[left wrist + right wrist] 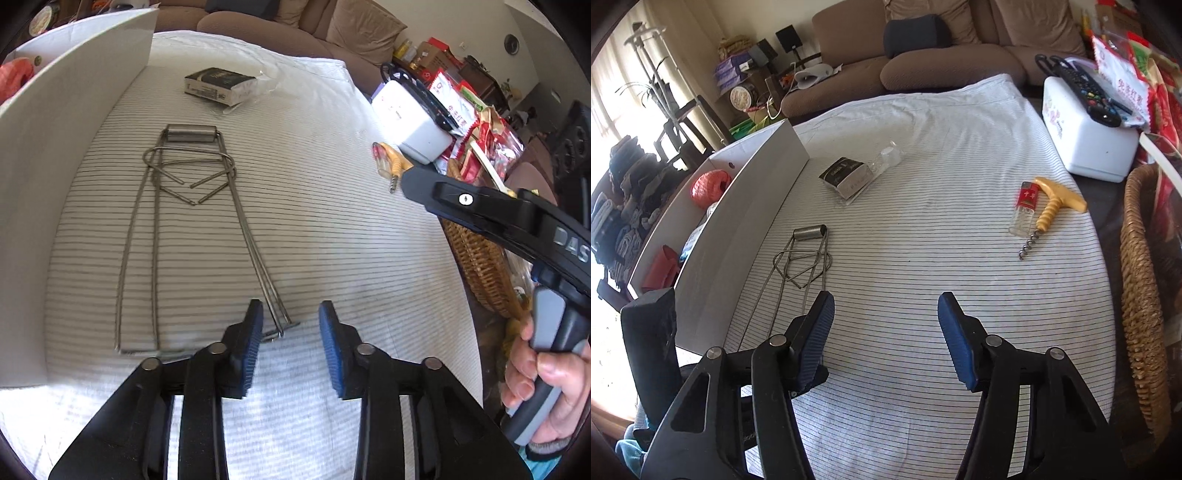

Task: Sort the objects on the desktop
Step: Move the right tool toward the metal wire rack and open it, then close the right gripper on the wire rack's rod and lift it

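The worktop (923, 258) is covered by a white cloth with thin dark stripes. Along its left edge a white cardboard box (746, 206) is stood, its long wall touching the cloth; an orange ball of twine (709, 188) and a red item are seen inside it. At the right edge a wicker basket (1141, 295) is set, and at the far right corner a white plastic box (1086, 147) with a remote control (1086, 92) laid on top. The middle and near part of the cloth is left bare, giving open room between the two tools.

A wire tong (192, 221) is laid lengthwise near the white box, its metal sleeve end pointed away. Beyond it a dark packet (218, 85) in clear wrap is found. Toward the right side a yellow-handled corkscrew (1049, 214) is laid just beside a small glass bottle with a red label (1025, 206).

The left tool (291, 347) is held partly open over the near end of the wire tong; nothing is gripped, and the tong's near tip is seen just beside the left pad (251, 350). The right tool (886, 339) is held moderately wide above bare cloth, with nothing between its pads. In the left wrist view its handle is seen gripped by a hand (543, 373)
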